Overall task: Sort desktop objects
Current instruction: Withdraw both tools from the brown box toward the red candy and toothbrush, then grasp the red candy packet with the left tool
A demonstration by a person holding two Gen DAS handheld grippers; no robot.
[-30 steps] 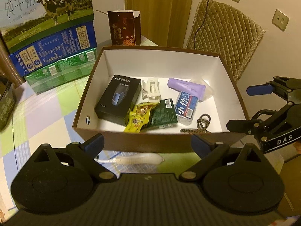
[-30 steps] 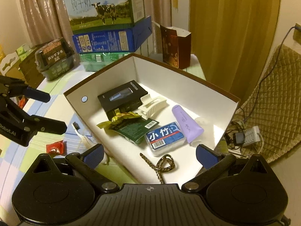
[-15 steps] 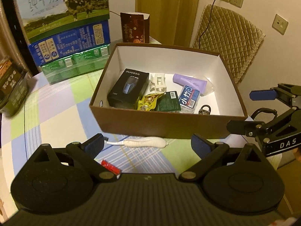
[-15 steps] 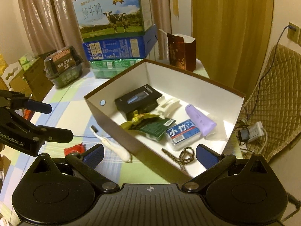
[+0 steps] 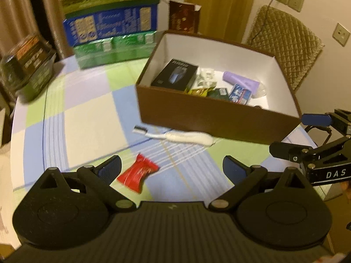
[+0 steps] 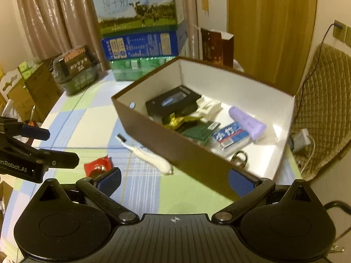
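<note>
A brown cardboard box (image 5: 210, 120) with a white inside stands on the checked tablecloth; it also shows in the right wrist view (image 6: 175, 140). It holds a black shaver box (image 5: 175, 76), a purple tube (image 5: 241, 82), a blue packet (image 6: 230, 134), snack packets and a white clip. In front of it lie a white toothbrush-like tool (image 5: 186, 136) (image 6: 153, 159) and a red wrapped sweet (image 5: 138, 172) (image 6: 97, 166). My left gripper (image 5: 172, 167) is open and empty, just behind the sweet. My right gripper (image 6: 174, 178) is open and empty, near the box's front wall.
Stacked milk cartons (image 6: 140, 32) stand at the back of the table. A dark snack tub (image 6: 75, 70) sits at the left edge. A dark red paper bag (image 5: 184, 18) stands behind the box. A padded chair (image 5: 283, 43) is at the right.
Both grippers have pulled back and away from the box. The toothbrush-like tool and the red sweet on the cloth have come into full view. Both grippers stay open.
</note>
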